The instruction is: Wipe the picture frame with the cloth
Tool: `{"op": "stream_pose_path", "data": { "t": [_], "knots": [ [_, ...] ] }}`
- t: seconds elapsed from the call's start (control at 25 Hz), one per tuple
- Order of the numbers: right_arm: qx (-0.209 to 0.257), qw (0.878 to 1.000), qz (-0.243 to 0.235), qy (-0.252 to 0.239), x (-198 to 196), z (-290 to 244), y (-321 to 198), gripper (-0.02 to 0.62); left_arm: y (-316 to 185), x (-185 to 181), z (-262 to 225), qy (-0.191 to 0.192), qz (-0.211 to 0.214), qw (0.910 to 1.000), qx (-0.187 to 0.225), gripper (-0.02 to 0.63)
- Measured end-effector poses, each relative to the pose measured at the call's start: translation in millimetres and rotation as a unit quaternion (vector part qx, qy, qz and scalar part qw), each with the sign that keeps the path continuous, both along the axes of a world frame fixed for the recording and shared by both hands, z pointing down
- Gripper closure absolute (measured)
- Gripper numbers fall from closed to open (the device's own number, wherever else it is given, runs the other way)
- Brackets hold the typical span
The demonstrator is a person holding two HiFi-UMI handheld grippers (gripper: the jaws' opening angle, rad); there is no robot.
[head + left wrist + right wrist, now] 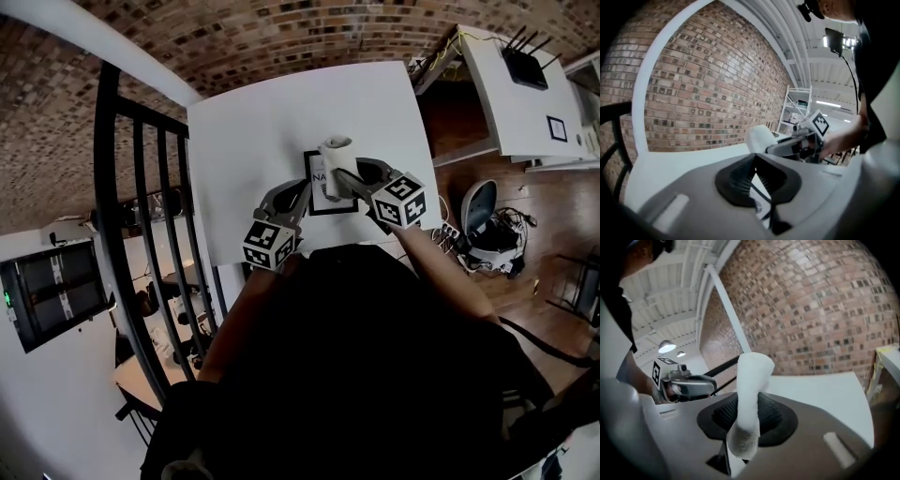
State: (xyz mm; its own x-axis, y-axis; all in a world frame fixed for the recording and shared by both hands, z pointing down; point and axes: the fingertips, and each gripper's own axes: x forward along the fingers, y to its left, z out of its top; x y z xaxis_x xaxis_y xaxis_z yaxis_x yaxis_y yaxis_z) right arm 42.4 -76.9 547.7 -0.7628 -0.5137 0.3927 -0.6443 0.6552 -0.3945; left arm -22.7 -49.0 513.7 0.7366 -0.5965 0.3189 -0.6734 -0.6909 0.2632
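A black-edged picture frame [319,176] lies on the white table [253,141] near its front edge. My left gripper [303,193] reaches in from the left and is shut on the frame's left edge; in the left gripper view the frame [757,206] shows between the closed jaws of the left gripper [757,180]. My right gripper [340,174] is shut on a rolled white cloth [336,150] that stands upright over the frame. The cloth [750,394] sticks up out of the right gripper [747,423]. Each gripper sees the other: the left gripper [712,386] and the cloth [759,138].
A black metal railing [141,234] runs along the table's left side over a brick floor. A white cabinet [525,94] carrying a black router stands at the back right. A chair [483,216] and cables sit to the right of the table.
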Motion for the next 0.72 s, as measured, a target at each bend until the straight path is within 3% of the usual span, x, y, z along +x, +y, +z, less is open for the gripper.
{"op": "stream_pose_path", "data": {
  "t": [0.16, 0.32, 0.52, 0.72],
  "knots": [
    [0.146, 0.989, -0.014, -0.033, -5.8, -82.2, -7.1, 0.494, -12.9, 5.6, -47.2, 0.022, 0.005, 0.9984, 0.051, 0.606],
    [0.241, 0.969, -0.023, -0.051, -6.3, -140.1, -0.2, 0.495, -17.3, 10.5, -93.4, 0.044, 0.013, 0.9940, 0.100, 0.606],
    [0.284, 0.956, -0.029, -0.072, -4.3, -172.9, 7.3, 0.499, -15.2, 11.0, -124.2, 0.063, 0.013, 0.9897, 0.128, 0.607],
    [0.288, 0.954, -0.024, -0.082, -1.5, -182.2, 8.4, 0.499, -11.6, 12.5, -123.1, 0.066, 0.020, 0.9892, 0.129, 0.606]
  ]
}}
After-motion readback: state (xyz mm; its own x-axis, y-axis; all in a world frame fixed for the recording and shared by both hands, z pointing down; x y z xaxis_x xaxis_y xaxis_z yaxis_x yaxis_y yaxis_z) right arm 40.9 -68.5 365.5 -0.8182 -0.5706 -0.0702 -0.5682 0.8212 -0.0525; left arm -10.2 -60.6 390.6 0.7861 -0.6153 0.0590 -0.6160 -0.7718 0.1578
